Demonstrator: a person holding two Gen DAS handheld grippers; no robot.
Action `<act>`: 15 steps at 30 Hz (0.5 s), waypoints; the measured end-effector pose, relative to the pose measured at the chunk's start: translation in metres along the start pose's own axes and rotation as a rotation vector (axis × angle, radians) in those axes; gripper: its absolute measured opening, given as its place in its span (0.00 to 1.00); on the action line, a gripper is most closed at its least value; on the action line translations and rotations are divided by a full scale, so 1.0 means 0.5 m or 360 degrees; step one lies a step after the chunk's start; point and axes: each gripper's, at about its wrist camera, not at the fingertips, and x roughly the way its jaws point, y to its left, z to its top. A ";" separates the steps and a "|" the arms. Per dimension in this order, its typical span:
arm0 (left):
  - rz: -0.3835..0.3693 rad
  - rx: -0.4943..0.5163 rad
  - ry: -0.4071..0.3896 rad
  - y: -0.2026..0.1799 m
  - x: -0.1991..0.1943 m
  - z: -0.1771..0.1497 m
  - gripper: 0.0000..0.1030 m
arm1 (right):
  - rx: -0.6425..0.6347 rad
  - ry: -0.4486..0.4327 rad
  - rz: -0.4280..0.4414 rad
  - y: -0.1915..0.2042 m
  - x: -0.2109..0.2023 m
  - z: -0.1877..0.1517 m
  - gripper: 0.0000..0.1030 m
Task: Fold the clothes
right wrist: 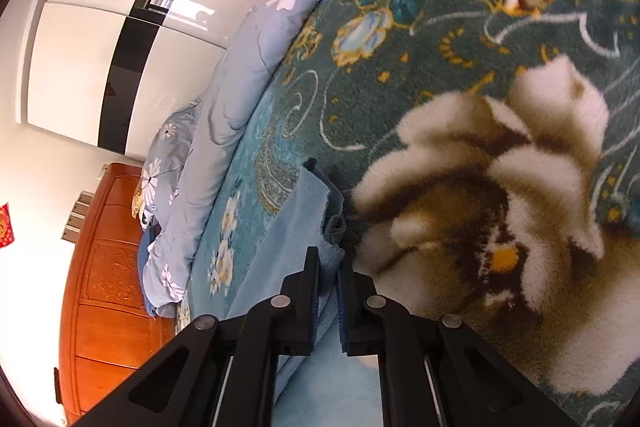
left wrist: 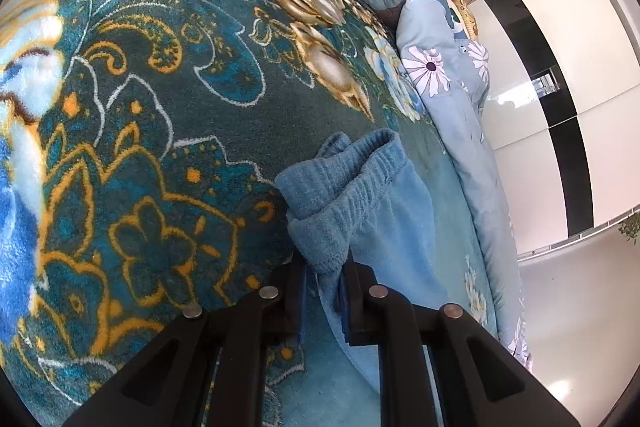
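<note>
blue fleece trousers (left wrist: 360,195) lay on the patterned blanket (left wrist: 160,107) near the bed's edge beside the floral duvet (left wrist: 448,75), waistband bunched. left gripper (left wrist: 324,267) was clamped on the waistband end; right gripper (right wrist: 329,263) was pinched on the garment's other edge (right wrist: 316,195), likely so both ends could lift together for a fold.
</note>
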 end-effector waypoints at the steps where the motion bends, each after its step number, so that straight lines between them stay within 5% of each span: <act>1: 0.0005 0.0016 -0.0011 -0.004 -0.004 -0.001 0.12 | -0.0026 -0.0009 -0.0009 0.007 -0.004 0.000 0.07; 9: -0.0108 0.0090 0.0021 -0.046 -0.042 -0.022 0.10 | -0.0144 -0.0086 -0.0057 0.027 -0.082 0.002 0.06; 15: -0.0235 0.0168 0.0113 -0.080 -0.061 -0.052 0.10 | -0.0072 -0.0196 -0.0104 -0.030 -0.194 0.011 0.03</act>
